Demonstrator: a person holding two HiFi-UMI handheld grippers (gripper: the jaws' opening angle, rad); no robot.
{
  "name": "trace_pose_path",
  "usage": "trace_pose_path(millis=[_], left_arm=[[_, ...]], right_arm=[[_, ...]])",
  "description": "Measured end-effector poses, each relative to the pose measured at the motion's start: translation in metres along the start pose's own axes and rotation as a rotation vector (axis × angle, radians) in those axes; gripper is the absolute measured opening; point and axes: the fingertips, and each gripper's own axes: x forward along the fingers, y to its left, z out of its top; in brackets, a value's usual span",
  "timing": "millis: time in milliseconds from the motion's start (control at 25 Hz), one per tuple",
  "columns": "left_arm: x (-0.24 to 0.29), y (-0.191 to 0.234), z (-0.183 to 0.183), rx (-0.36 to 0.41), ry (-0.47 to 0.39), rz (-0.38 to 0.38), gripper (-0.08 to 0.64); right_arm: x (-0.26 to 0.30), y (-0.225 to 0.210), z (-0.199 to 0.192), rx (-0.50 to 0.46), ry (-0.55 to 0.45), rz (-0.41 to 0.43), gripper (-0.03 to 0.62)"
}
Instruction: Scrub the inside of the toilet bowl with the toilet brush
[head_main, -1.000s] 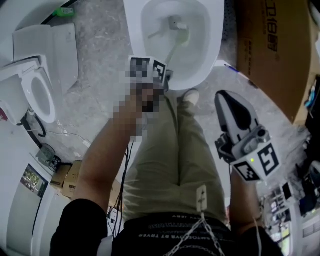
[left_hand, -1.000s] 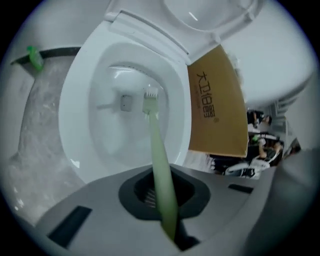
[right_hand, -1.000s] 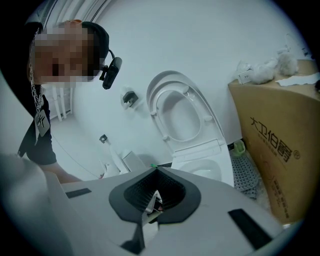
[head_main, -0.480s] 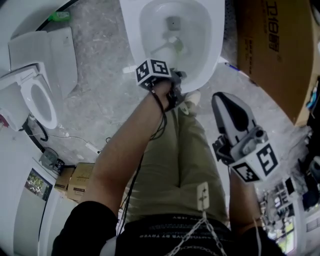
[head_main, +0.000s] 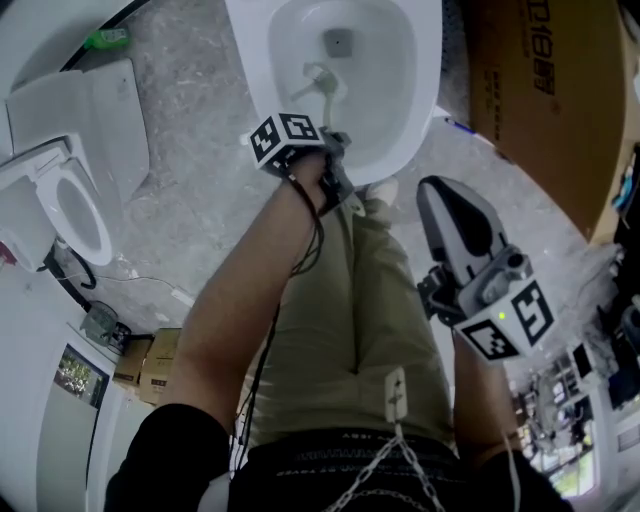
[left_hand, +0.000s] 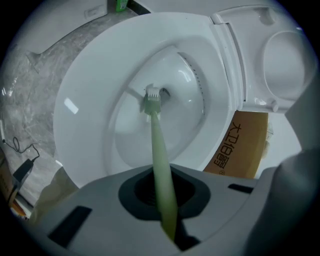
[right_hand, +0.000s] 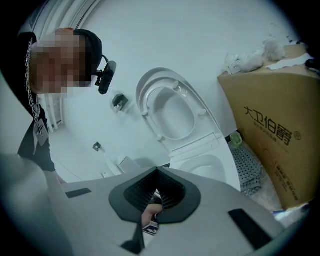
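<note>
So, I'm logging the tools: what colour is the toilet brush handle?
Pale green handle, clearest in left gripper view.

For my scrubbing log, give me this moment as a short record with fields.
left gripper: shut on brush handle
brush: head low inside the bowl, beside the drain hole
bowl: open, only the brush inside
right gripper: shut, empty, held off to the side, away from the bowl

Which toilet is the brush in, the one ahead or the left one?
The toilet straight ahead: the left tool holds the green brush down into its bowl. The toilet at the left shows no brush.
</note>
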Motion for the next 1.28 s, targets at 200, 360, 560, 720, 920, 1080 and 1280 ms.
trace_pose_path(millis=[200,360,560,720,920,1080,1280], left_arm=[[-0.008,-0.005,0.022,0.069,-0.047,0.040,0.002],[-0.014,-0.012,0.040,0.116,-0.062,0.053,0.002],[-0.014,-0.019,0.058,0.186,-0.071,0.090,0.002],[-0.013,-0.019,0.066,0.274,-0.069,0.152,0.002],[-0.013,-0.019,0.075,0.406,-0.074,0.244,0.002],[-0.006,-0.020,0.077,0.456,-0.069,0.274,0.002],[0.005,-0.021,0.080,0.555,-0.035,0.345,0.002]], right_arm=[[0.001,0.002,0.001,0.000,-0.004,-0.005,-0.008],[0.002,0.003,0.002,0.001,-0.010,-0.007,-0.008],[0.000,0.002,0.000,0.012,-0.013,-0.016,-0.008],[-0.002,0.001,-0.002,0.020,-0.017,-0.025,-0.008],[-0.011,-0.005,0.002,0.038,-0.042,-0.051,-0.008],[-0.023,-0.013,0.005,0.056,-0.067,-0.070,-0.008],[-0.039,-0.016,0.002,0.035,-0.076,-0.065,-0.008]])
